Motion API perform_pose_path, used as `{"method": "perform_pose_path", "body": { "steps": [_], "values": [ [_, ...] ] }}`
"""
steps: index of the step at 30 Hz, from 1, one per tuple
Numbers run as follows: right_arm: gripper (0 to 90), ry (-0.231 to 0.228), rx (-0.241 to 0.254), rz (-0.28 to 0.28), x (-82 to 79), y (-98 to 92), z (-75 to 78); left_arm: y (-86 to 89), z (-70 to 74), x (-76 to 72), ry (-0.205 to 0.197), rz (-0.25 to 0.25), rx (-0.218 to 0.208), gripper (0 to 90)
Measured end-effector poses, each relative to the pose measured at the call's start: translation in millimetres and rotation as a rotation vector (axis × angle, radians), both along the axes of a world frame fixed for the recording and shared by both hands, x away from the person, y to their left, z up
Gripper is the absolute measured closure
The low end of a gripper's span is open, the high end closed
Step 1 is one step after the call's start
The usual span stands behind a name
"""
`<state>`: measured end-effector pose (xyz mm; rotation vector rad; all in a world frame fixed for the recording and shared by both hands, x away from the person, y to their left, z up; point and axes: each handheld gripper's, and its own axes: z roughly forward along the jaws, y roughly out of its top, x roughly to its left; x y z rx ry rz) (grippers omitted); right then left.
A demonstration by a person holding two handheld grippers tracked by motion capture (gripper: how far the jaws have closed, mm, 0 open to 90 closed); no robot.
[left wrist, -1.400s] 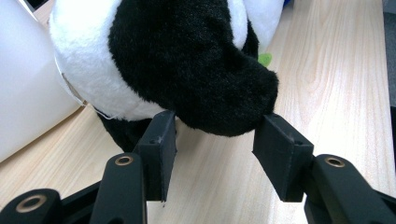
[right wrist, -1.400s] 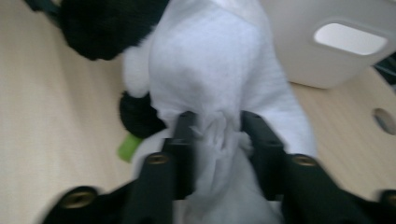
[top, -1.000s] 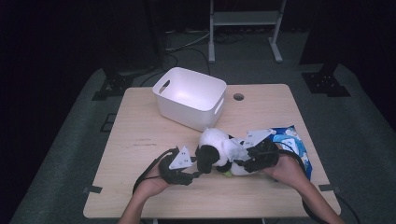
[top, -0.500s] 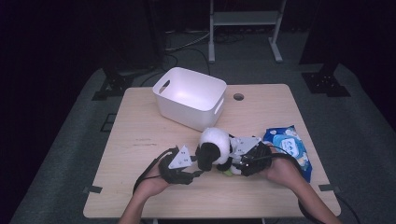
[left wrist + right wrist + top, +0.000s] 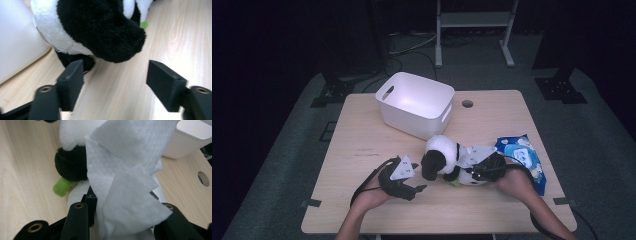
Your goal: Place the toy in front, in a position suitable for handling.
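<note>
Clamping a white wipe (image 5: 125,185) — right gripper (image 5: 125,220) (jaws just closing), left gripper (image 5: 115,75) spread before panda plush (image 5: 100,30).

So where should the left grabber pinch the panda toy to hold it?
Probably the panda toy's black rounded part that sticks out toward the left gripper. It is soft, narrower than the white body and sits just ahead of the open jaws, which have just been opening with nothing between them. Come straight in along the table from the toy's left; the right gripper with the white wipe is on the other side.
</note>
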<state>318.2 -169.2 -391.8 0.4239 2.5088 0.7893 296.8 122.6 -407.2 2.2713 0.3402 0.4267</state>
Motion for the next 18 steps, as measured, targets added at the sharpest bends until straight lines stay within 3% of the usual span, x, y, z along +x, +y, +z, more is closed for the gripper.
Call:
{"method": "perform_pose_path", "body": {
  "steps": [2, 7, 11, 13, 16, 18],
  "values": [
    [61.1, 0.031, 0.023, 0.009, -1.2, -0.6, 3.5, 0.6, 0.6, 0.1, -0.005, 0.002, 0.004, 20.7],
    [61.3, 0.141, 0.091, 0.068, -4.0, -2.0, 11.9, 2.9, 5.4, -2.5, -0.014, -0.040, 0.006, 18.1],
    [62.7, 0.269, 0.194, 0.153, -4.8, -3.5, 17.0, 5.9, 11.9, -8.8, -0.023, -0.124, -0.008, 16.2],
    [63.5, 0.337, 0.239, 0.194, -5.2, -3.4, 18.2, 7.9, 16.0, -13.2, -0.032, -0.180, 0.012, 16.2],
    [60.3, 0.368, 0.243, 0.224, -4.1, -1.9, 16.9, 12.0, 17.9, -14.4, -0.015, -0.206, 0.014, 21.1],
    [51.6, 0.365, 0.231, 0.209, -3.2, 1.0, 19.0, 12.1, 15.1, -12.1, 0.006, -0.190, -0.002, 22.8]
  ]
}}
